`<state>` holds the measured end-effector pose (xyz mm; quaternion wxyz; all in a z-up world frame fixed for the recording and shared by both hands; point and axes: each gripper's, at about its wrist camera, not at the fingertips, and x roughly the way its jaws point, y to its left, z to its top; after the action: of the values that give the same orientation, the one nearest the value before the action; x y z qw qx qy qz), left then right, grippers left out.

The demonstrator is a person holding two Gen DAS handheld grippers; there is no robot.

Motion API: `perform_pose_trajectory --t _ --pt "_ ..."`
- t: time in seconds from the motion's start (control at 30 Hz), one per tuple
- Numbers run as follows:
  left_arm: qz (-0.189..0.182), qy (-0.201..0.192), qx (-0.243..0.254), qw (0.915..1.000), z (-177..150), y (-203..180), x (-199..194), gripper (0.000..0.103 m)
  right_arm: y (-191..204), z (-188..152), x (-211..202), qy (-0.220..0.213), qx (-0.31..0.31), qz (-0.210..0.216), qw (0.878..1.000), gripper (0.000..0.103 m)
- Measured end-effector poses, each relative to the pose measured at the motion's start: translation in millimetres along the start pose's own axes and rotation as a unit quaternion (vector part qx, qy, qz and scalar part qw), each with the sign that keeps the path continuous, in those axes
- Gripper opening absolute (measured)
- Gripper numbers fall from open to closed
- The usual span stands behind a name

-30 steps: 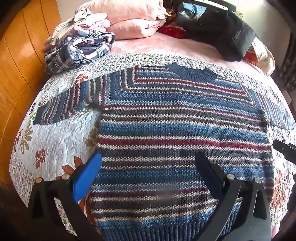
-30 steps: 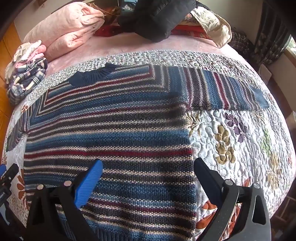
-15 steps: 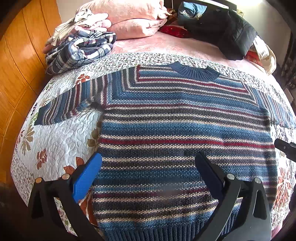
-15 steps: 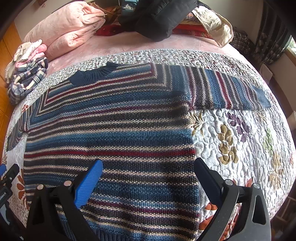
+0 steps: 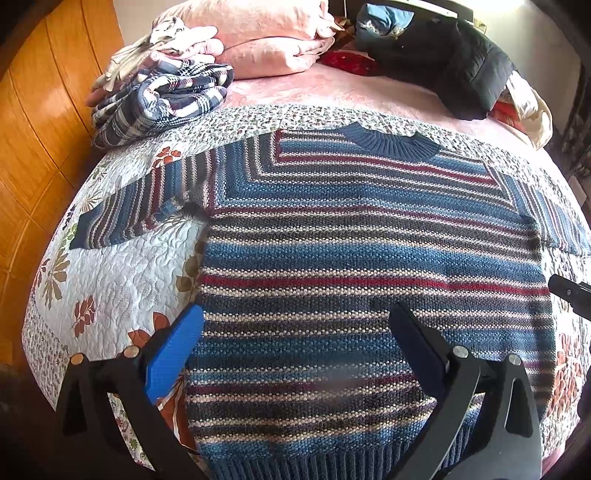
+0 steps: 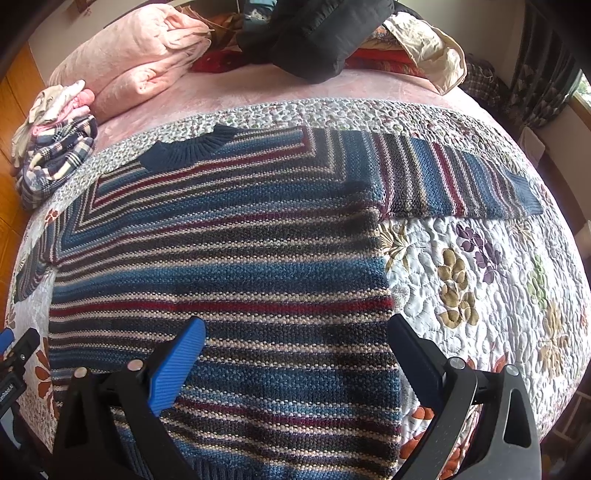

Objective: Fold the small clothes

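Left gripper (image 5: 295, 325): jaws spread wide, empty; hangs over the hem end, near the garment's left side edge.
Plaid bundle (image 5: 162, 99): far ahead-left of the left gripper, on the quilt's (image 5: 110, 273) far corner, just beside pink bedding (image 5: 266, 40).
Sweater (image 5: 369, 258): flat on the quilt, spread under both grippers. Collar (image 5: 391, 142) points away, ribbed hem nearest; body axis runs near-to-far.
Sleeves: stretched out sideways, left cuff (image 5: 83, 232) ahead-left, right cuff (image 6: 524, 194) ahead-right.
Right gripper (image 6: 295, 328): jaws wide apart, empty; over the right side edge. Contact with the knit: probably none, unclear.
Black jacket (image 6: 314, 33): far beyond the collar.
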<state>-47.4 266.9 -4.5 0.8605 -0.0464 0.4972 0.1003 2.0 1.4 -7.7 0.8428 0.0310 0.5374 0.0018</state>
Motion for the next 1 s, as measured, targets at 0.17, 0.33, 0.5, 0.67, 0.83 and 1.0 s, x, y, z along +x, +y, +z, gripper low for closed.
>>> perform_pose_trajectory --t 0.17,0.33,0.5,0.67,0.83,1.0 --pt "0.002 -0.001 0.0 1.0 -0.5 3.0 0.4 0.1 0.9 0.4 -0.4 -0.001 -0.001 0.0 1.0 0.099" --pt "0.002 0.002 0.0 1.0 -1.5 3.5 2.4 0.1 2.8 0.8 1.1 0.001 -0.002 0.0 1.0 0.099" --pt "0.003 0.003 0.001 1.0 -2.4 3.3 3.0 0.1 4.0 -0.3 2.9 0.003 -0.002 0.0 1.0 0.099" --pt "0.004 0.002 0.001 1.0 -2.3 3.9 3.0 0.1 4.2 -0.7 4.0 0.003 -0.001 0.002 1.0 0.099" --pt "0.004 0.0 0.001 1.0 -2.0 5.4 1.6 0.1 4.0 -0.4 4.1 0.002 -0.001 0.003 1.0 0.099" --pt "0.005 -0.001 0.002 1.0 -1.9 5.5 0.7 0.1 3.5 0.1 3.4 0.001 -0.001 0.005 1.0 0.099"
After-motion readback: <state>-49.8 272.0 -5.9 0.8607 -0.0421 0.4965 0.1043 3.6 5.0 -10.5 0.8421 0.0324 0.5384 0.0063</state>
